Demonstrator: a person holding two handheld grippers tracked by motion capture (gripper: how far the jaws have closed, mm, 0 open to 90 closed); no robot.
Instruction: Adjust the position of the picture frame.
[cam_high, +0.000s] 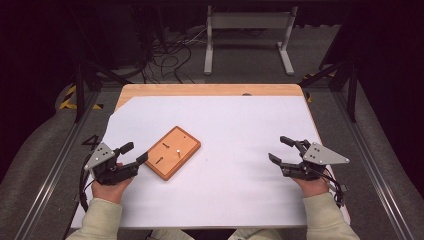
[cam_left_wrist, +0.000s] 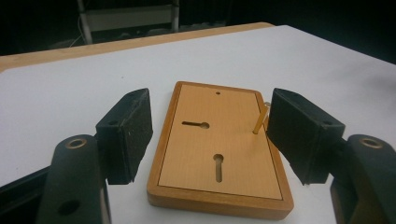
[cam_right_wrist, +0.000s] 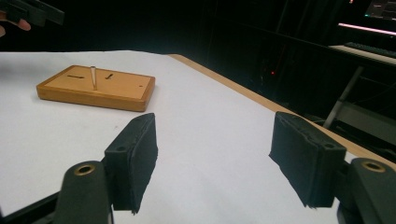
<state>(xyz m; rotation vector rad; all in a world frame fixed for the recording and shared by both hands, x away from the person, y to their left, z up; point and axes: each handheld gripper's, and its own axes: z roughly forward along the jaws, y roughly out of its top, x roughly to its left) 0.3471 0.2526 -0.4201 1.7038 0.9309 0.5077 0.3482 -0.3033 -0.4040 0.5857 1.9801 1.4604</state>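
A flat wooden board (cam_high: 173, 152) with two keyhole slots lies left of centre on the white sheet. A thin pale peg (cam_high: 177, 149) stands upright in it. My left gripper (cam_high: 136, 152) hovers just off the board's left near edge, open and holding nothing. In the left gripper view the board (cam_left_wrist: 219, 140) and its peg (cam_left_wrist: 260, 119) lie just ahead between the open jaws of the left gripper (cam_left_wrist: 210, 119). My right gripper (cam_high: 278, 149) is open and empty, far to the right. From the right gripper (cam_right_wrist: 215, 154) the board (cam_right_wrist: 100, 88) and peg (cam_right_wrist: 93, 77) sit well ahead.
The white sheet (cam_high: 235, 125) covers most of a wooden table (cam_high: 210, 89), whose bare strip runs along the far edge. A grey metal stand (cam_high: 247, 22) and cables (cam_high: 170, 55) lie on the floor beyond. Dark frame legs (cam_high: 80, 95) flank the table.
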